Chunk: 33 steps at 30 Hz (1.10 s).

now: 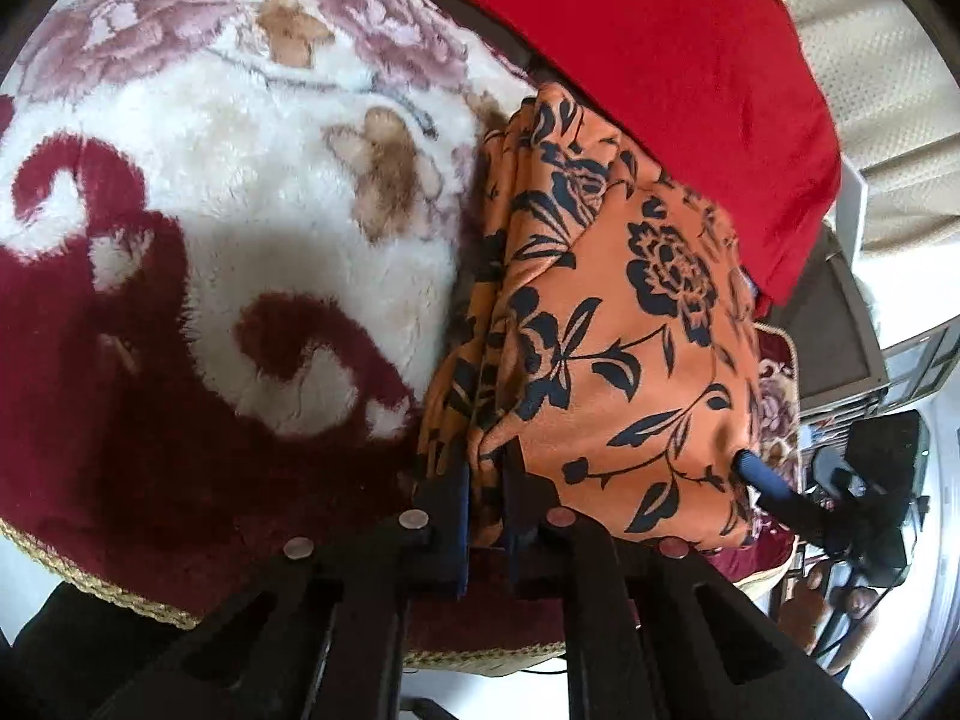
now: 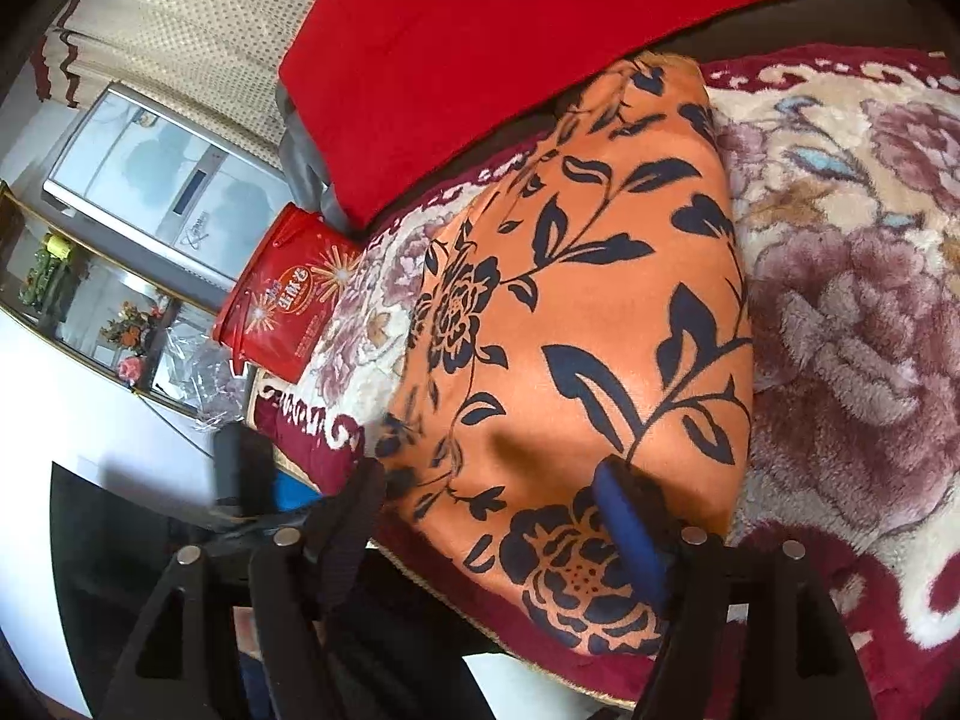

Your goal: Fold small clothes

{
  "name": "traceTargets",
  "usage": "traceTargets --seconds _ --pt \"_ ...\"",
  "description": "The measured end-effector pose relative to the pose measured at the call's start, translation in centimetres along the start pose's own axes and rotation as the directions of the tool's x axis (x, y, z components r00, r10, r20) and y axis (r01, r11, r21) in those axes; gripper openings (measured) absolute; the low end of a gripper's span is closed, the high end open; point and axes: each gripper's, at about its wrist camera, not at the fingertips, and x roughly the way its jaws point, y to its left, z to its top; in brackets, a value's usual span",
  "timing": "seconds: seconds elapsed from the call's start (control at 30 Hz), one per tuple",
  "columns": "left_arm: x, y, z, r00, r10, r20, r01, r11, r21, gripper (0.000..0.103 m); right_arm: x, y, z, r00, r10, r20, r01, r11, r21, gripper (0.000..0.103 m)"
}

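Note:
An orange garment with a black flower print (image 1: 630,312) lies folded on a plush floral blanket (image 1: 228,192). My left gripper (image 1: 485,483) is shut on the garment's near left edge, and a fold of cloth is pinched between its dark fingers. In the right wrist view the same garment (image 2: 576,300) fills the middle. My right gripper (image 2: 492,486) stands open over its near end. One blue-padded finger (image 2: 630,516) rests on top of the cloth and the other finger (image 2: 360,498) is beside the garment's left edge. That blue finger (image 1: 762,474) also shows in the left wrist view.
A red cushion (image 2: 510,30) lies just behind the garment. Left of the bed stand a red tub (image 2: 288,294), a white appliance (image 2: 156,174) and a cream curtain (image 2: 198,30). The blanket's gold-trimmed edge (image 1: 120,600) runs close below the grippers.

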Motion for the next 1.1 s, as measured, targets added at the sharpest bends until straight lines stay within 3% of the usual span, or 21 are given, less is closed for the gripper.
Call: traceTargets --seconds 0.2,0.33,0.43,0.57,0.7,0.73,0.77,0.8,0.83,0.97,1.07,1.1 --pt "-0.2 0.1 0.0 1.0 0.001 -0.002 -0.001 1.0 0.008 0.01 -0.7 0.2 0.4 1.0 -0.017 0.007 0.017 1.0 -0.003 0.075" --pt "-0.3 -0.1 0.0 1.0 0.0 -0.002 0.0 1.0 0.015 0.01 -3.1 -0.5 0.5 0.994 -0.007 0.113 0.004 1.0 0.025 0.076" --pt "-0.2 -0.3 0.0 1.0 0.0 -0.003 0.0 1.0 0.009 0.01 -4.6 -2.5 0.2 0.986 -0.035 0.16 0.021 0.996 0.086 0.083" --pt "-0.3 -0.1 -0.1 1.0 -0.006 -0.001 0.006 1.0 0.008 0.01 -4.1 -6.2 0.2 0.99 -0.037 0.137 0.006 0.976 0.219 0.083" --pt "-0.2 0.0 -0.2 1.0 -0.004 0.001 0.004 1.0 0.008 0.01 -2.3 -6.6 2.0 0.99 -0.004 0.142 -0.028 0.974 0.224 0.083" --pt "-0.1 0.0 -0.2 1.0 -0.001 0.002 0.001 1.0 0.008 0.01 -1.6 -6.9 2.5 0.99 -0.001 0.139 -0.031 0.973 0.229 0.078" --pt "-0.1 0.1 -0.2 1.0 0.0 0.001 0.0 1.0 0.006 0.01 -0.6 -7.2 3.0 0.993 -0.003 0.121 -0.025 0.973 0.231 0.063" --pt "0.0 0.2 -0.2 1.0 -0.004 0.0 0.004 1.0 0.004 0.01 0.4 -7.5 3.4 0.997 -0.018 0.078 0.001 0.977 0.212 0.044" --pt "0.0 0.3 -0.2 1.0 -0.009 -0.001 0.009 1.0 -0.001 0.01 1.1 -7.4 3.4 0.996 -0.07 0.057 0.058 0.981 0.187 0.041" --pt "-1.5 -0.6 -0.2 1.0 0.017 0.025 -0.017 1.0 -0.011 0.014 0.7 -4.8 3.0 0.971 -0.225 0.087 0.22 0.974 0.064 0.04" --pt "-5.6 -3.8 -0.6 0.985 0.04 0.167 -0.053 0.996 0.075 0.015 0.5 -4.4 3.2 0.966 -0.241 0.089 0.236 0.97 0.058 0.044" --pt "-6.7 -5.2 -0.5 0.979 0.039 0.202 -0.064 0.991 0.119 0.021 0.4 -4.8 3.3 0.969 -0.233 0.085 0.227 0.971 0.073 0.053"
